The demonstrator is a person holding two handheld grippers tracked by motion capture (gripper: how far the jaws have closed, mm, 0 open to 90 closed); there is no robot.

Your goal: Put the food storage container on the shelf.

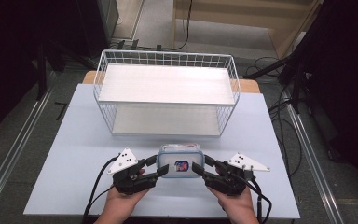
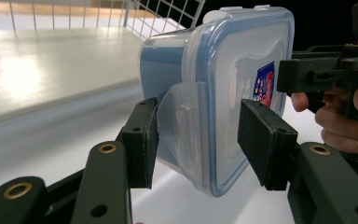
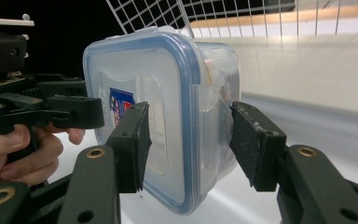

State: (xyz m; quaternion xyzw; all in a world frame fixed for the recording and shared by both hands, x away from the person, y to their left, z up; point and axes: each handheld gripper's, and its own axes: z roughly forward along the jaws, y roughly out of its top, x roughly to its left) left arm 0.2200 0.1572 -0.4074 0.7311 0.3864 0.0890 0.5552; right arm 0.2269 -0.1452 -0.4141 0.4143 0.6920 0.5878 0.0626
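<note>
We hold a clear plastic box (image 1: 179, 161) with a blue-rimmed snap lid between our two tools, low over the near edge of the pale blue worktop (image 1: 74, 154), just in front of the white wire rack (image 1: 165, 93). What lies inside the box we cannot make out; something pale shows through its wall in the right gripper view, no more. The left gripper (image 1: 151, 167) has its jaws about half closed on the box's left end, one pad on the lid's side latch and the other on the lid face, and in the left gripper view (image 2: 198, 140) both pads press against the plastic. The right gripper (image 1: 206, 166) clamps the opposite end in the same way, its jaws half closed across the latch and lid, seen close in the right gripper view (image 3: 189, 144). The rack has two white shelves, both bare, inside a wire cage. The worktop rests on a wooden table whose corners show behind the rack; around it are a grey floor, dark curtains at both sides and loose black cables at the right. The high view gives us the whole rack and the room. The gripper views give us the box's red and blue label (image 2: 264, 84) close up and the other hand's fingers (image 3: 23, 154) behind the box.
</note>
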